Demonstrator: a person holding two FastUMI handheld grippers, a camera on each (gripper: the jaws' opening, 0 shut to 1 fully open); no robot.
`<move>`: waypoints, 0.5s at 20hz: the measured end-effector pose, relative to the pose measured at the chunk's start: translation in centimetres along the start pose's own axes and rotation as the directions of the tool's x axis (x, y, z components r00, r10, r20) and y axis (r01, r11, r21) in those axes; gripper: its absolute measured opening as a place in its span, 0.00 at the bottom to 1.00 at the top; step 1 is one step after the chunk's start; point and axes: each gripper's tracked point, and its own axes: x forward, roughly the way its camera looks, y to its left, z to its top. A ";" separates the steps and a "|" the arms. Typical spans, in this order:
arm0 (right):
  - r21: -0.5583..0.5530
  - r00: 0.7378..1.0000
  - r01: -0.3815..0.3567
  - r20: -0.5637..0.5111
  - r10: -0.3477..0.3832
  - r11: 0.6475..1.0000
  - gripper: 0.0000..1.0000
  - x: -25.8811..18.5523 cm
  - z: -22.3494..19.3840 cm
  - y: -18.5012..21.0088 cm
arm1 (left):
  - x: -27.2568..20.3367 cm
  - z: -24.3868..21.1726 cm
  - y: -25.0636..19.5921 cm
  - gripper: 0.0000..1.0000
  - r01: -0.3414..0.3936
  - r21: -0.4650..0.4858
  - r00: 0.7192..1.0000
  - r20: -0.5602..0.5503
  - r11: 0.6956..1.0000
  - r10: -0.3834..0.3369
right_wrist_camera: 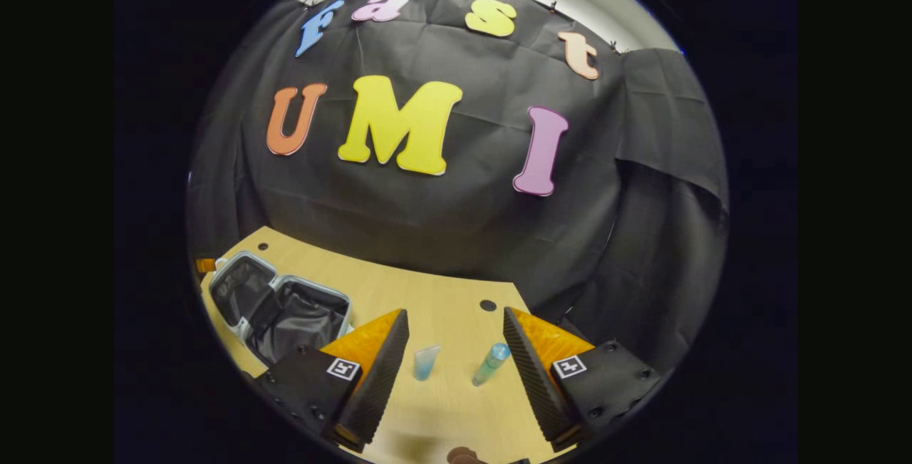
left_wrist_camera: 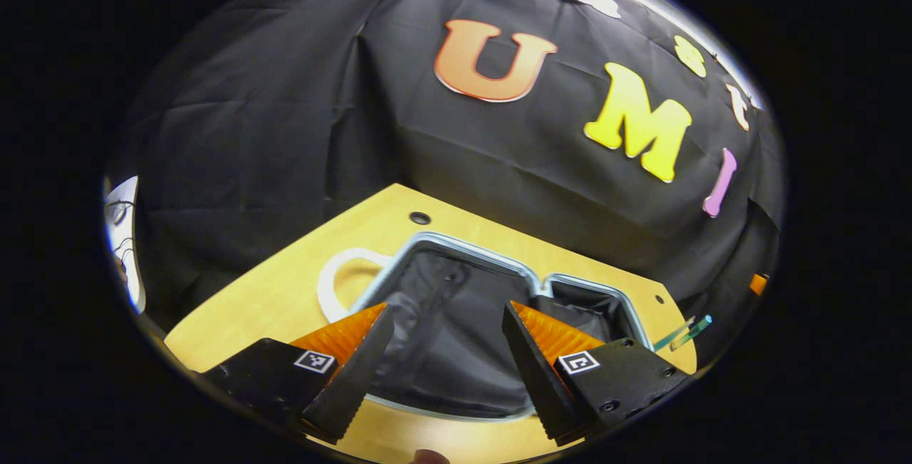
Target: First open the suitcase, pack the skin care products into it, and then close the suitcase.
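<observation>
Right claw [right_wrist_camera: 456, 368] gapes above two bottles [right_wrist_camera: 491, 364]; suitcase [right_wrist_camera: 285, 307] open.

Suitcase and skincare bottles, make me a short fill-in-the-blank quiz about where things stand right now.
1. The suitcase lies ____ on the table.
2. The number of skincare bottles standing on the table is ____.
3. Both bottles, the pale bottle and the capped bottle, are ____ the suitcase.
4. The right gripper has its jaws ____.

Missing words: open; two; outside; open
</observation>
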 end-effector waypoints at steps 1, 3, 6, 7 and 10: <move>-0.004 1.000 -0.002 0.003 0.002 1.000 0.79 0.2 -0.3 -1.1 | -0.2 -0.2 -2.6 0.98 0.024 0.014 1.000 -0.001 1.000 -0.024; -0.006 1.000 -0.016 0.006 0.016 1.000 0.79 0.6 -1.0 -3.3 | -0.7 -1.2 -7.8 0.98 0.087 0.028 0.996 -0.016 0.996 -0.087; -0.003 1.000 -0.026 -0.009 0.026 1.000 0.79 1.0 -2.5 -6.4 | -0.9 -4.0 -15.7 0.98 0.191 0.070 0.981 -0.055 0.979 -0.188; -0.003 1.000 -0.028 -0.013 0.028 1.000 0.80 1.1 -3.0 -7.4 | -0.9 -4.9 -18.0 0.98 0.217 0.090 0.975 -0.077 0.972 -0.210; 0.008 0.997 -0.059 -0.040 0.060 0.998 0.79 1.6 -4.7 -9.4 | -0.8 -8.0 -25.2 0.98 0.302 0.140 0.949 -0.136 0.943 -0.284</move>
